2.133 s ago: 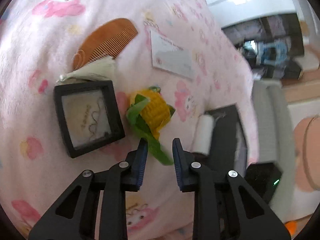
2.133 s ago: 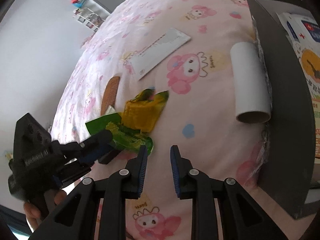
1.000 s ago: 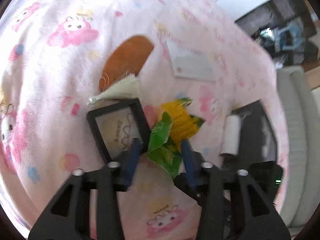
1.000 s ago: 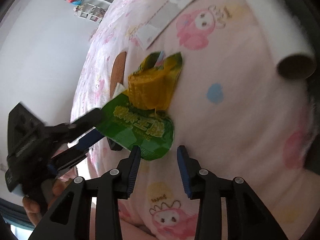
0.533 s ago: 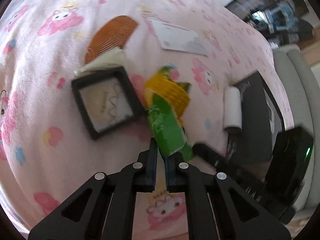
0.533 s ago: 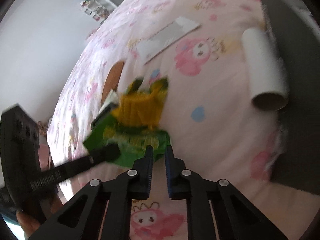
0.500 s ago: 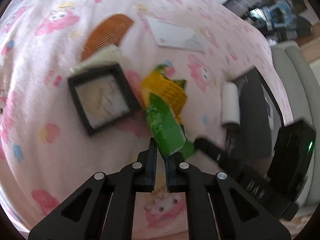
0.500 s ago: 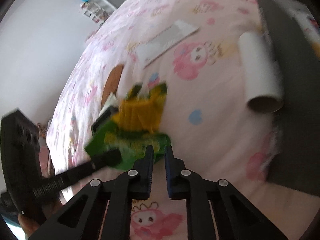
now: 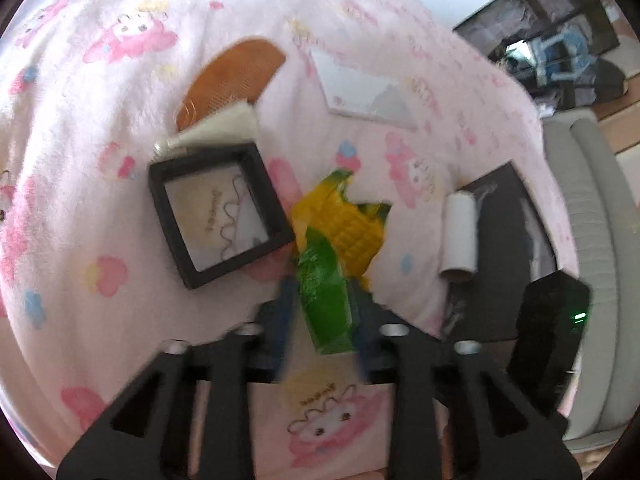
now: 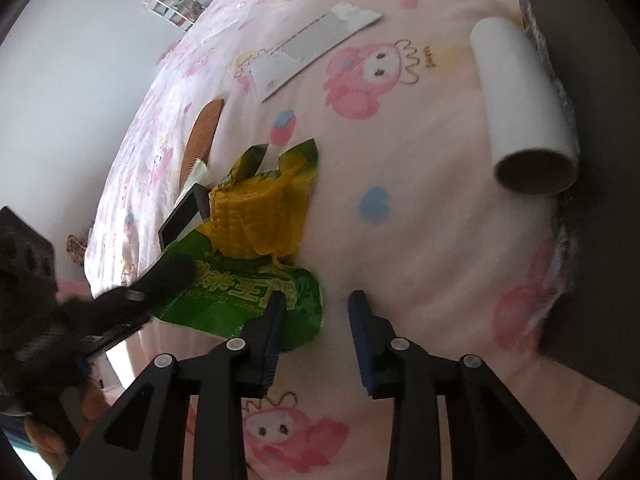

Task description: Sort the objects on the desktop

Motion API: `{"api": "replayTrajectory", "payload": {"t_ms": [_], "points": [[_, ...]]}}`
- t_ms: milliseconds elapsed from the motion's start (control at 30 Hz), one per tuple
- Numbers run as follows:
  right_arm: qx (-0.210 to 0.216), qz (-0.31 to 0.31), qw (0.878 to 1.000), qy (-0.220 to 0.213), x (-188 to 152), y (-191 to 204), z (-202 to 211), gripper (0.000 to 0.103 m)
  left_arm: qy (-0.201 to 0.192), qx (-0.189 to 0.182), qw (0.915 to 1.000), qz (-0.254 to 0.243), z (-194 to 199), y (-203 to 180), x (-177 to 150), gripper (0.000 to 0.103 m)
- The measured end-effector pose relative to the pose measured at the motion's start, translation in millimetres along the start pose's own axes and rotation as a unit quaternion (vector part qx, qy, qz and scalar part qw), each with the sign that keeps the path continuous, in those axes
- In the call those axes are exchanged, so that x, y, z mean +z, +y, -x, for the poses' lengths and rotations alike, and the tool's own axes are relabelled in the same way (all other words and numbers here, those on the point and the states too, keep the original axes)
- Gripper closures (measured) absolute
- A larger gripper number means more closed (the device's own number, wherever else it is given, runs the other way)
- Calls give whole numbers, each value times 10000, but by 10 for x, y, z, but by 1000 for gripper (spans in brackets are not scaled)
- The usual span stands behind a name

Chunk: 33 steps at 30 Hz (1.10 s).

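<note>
Only the left wrist view looks into the black square box near the blanket's left side. It holds a cream card with a thin wavy chain on it. A folded cream cloth and a wooden comb lie just beyond the box's far corner.

That view also shows the dark tray at the right edge from above, but its contents are too blurred to tell. The right wrist view shows only the tray's wall, with the white roll lying against it outside.

The corn packet sits mid-blanket, just beside the box. Its green end fills the narrow gap of the left gripper, whose jaws have just been opening. Blur hides whether the pads press.

The right gripper stands moderately wide, its jaws just opened. Bare blanket lies between them, and the packet's green corner is at one finger. A white envelope lies toward the far edge.
</note>
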State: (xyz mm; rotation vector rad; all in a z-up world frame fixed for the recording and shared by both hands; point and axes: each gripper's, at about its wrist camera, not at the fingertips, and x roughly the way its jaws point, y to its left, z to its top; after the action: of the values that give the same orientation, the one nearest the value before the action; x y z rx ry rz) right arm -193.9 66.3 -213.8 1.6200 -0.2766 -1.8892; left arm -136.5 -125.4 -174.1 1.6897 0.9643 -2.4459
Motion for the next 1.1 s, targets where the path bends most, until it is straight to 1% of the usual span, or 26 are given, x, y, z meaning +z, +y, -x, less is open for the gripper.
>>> {"api": "replayTrajectory", "payload": {"t_ms": [33, 67, 100, 133, 200, 300, 367, 433, 467, 500, 533, 567, 633, 667, 733, 800, 867, 900, 967, 1033, 1067, 1100], "points": [[42, 2, 10000, 12, -5, -1, -10, 75, 20, 139, 9999, -56, -40, -19, 10, 93], [-39, 114, 9999, -18, -15, 28, 0, 77, 4, 193, 9998, -77, -34, -22, -1, 94], [-125, 228, 9996, -50, -26, 57, 10, 92, -12, 245, 9997, -98, -27, -24, -12, 94], [-210, 343, 9992, -81, -36, 87, 21, 97, -21, 226, 9997, -115, -10, -28, -21, 94], [-413, 608, 9972, -113, -73, 172, 60, 97, 26, 182, 9997, -152, 20, -34, -54, 94], [-665, 739, 9950, -125, -138, 217, 172, 97, 242, 42, 9995, -174, 41, -55, -146, 94], [-734, 731, 9946, -9, -205, 190, 276, 97, 398, -64, 9990, -181, 71, -68, -235, 93], [-634, 638, 9958, 149, -247, 137, 339, 96, 519, -122, 9984, -196, 88, -74, -329, 91], [-583, 591, 9963, 228, -268, 110, 370, 96, 596, -211, 9979, -102, 95, -46, -354, 87], [-593, 575, 9963, 225, -269, 94, 370, 96, 611, -260, 9978, 1, 100, -16, -345, 81], [-605, 559, 9964, 220, -270, 78, 370, 96, 623, -308, 9975, 104, 106, 13, -335, 77], [-617, 544, 9964, 215, -270, 62, 369, 96, 535, -282, 9980, 200, 137, 53, -292, 73], [-681, 610, 9958, 102, -241, 94, 315, 93, 376, -300, 9984, 296, 160, 85, -233, 73], [-622, 605, 9962, 30, -223, 89, 309, 92, 321, -327, 9984, 326, 163, 99, -212, 73], [-469, 560, 9973, -71, -185, 74, 276, 86, 289, -348, 9983, 371, 137, 117, -191, 73], [-310, 492, 9982, -128, -151, 51, 224, 75, 439, -326, 9977, 409, -1, 88, -188, 73], [-179, 439, 9987, -187, -127, 23, 174, 71, 565, -281, 9972, 401, -89, 70, -186, 73], [-182, 498, 9982, -280, -123, 51, 160, 66, 580, -210, 9974, 374, -113, 60, -190, 71], [-3, 488, 9987, -164, -119, 68, 81, 64, 595, -131, 9976, 343, -146, 49, -199, 66], [-52, 653, 9978, -73, -173, 126, 46, 64, 594, -99, 9977, 323, -162, 46, -206, 66], [-78, 737, 9972, -28, -201, 156, 29, 64, 618, -42, 9978, 256, -171, 29, -220, 68], [-105, 821, 9966, 17, -228, 185, 13, 68, 617, -92, 9979, 165, -166, -4, -230, 82]]}}
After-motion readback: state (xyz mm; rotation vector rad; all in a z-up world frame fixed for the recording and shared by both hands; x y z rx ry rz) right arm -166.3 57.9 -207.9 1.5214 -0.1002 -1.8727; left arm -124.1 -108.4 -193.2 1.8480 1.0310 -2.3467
